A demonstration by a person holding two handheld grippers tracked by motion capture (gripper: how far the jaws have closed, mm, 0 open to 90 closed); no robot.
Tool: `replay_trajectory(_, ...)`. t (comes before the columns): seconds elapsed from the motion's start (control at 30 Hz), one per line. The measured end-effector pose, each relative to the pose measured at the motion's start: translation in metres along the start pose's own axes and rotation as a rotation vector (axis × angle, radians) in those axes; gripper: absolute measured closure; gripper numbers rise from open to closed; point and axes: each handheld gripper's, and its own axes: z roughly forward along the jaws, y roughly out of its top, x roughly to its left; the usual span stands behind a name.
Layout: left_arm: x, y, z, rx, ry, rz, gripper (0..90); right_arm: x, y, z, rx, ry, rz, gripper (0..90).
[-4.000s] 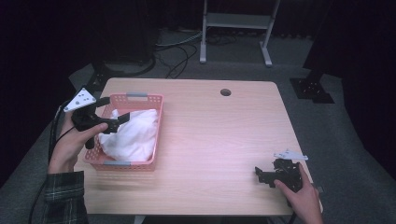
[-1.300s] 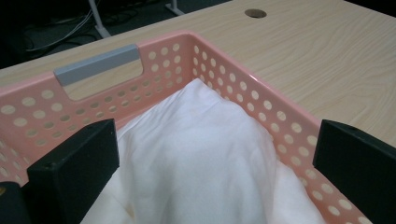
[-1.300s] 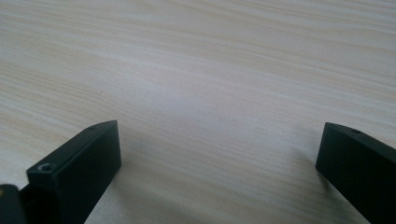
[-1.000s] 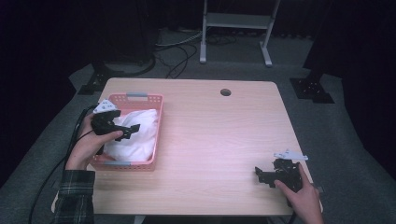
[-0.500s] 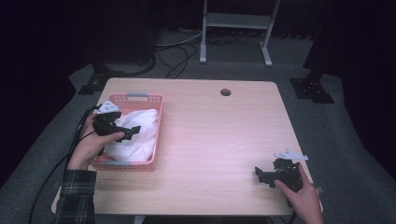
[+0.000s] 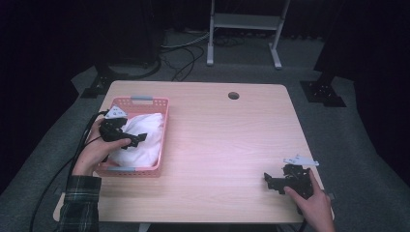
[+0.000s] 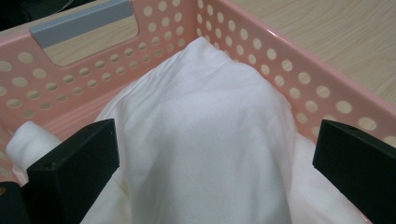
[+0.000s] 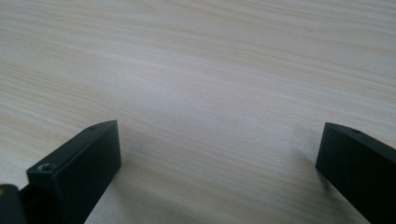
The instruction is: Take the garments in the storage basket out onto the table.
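White cloth [image 6: 142, 137] is bunched in the pink basket [image 6: 163, 126] at the left side of the light wood desk [image 6: 227, 145]; a round cable hole [image 6: 233, 95] is seen near the far edge. Grey carpet, cables and a metal stand [image 6: 244, 21] are seen in a dark room. Left hand-held gripper [image 6: 137, 139] is held wide open over the cloth, jaws straddling a raised fold. Right hand-held gripper [image 6: 269, 180] is parked on the desk near the right front corner, jaws wide apart, nothing gripped.

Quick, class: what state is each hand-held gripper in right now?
Left hand-held gripper: open, jaws either side of the white cloth.
Right hand-held gripper: open, holding nothing.
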Motion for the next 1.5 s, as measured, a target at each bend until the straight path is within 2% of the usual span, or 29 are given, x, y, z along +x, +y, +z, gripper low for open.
replay_trajectory(0.8, 0.004, -0.012, 0.016, 0.043, 0.001, -0.027, 0.0, 0.0, 0.0, 0.0, 0.0, 0.0, 0.0, 0.0)
replay_trajectory(1.5, 0.004, -0.017, 0.027, 0.091, -0.004, -0.026, 0.0, 0.0, 0.0, 0.0, 0.0, 0.0, -0.001, 0.0)
